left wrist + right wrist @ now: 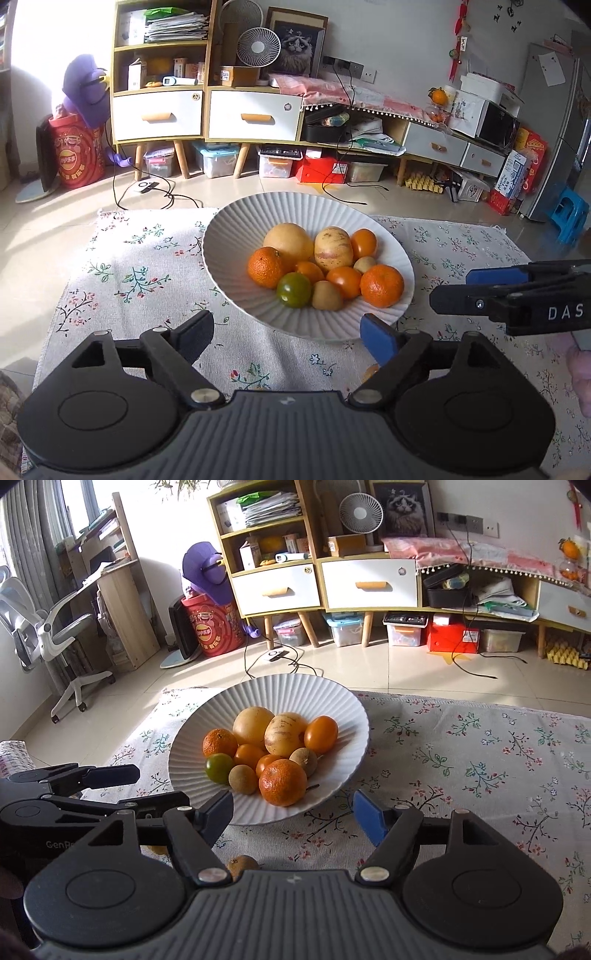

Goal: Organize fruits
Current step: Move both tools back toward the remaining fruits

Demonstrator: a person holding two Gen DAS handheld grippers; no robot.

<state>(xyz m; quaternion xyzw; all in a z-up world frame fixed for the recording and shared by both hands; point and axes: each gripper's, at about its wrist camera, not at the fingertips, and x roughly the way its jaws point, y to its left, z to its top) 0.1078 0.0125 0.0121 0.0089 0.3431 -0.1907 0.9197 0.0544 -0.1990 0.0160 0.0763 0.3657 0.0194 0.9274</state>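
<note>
Go slow with both wide-open grippers, left gripper and right gripper, toward small brown fruit low in frame, below white bowl.

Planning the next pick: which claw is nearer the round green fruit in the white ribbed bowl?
Left. The left claw faces the round green fruit straight ahead; the right claw has it ahead and off to its left.

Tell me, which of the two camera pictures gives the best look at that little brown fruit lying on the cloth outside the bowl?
The right wrist view. The small brown fruit peeks out just above the gripper body, on the tablecloth, outside the white bowl. The left wrist view shows only an orange sliver near there; what it is, I cannot tell.
</note>
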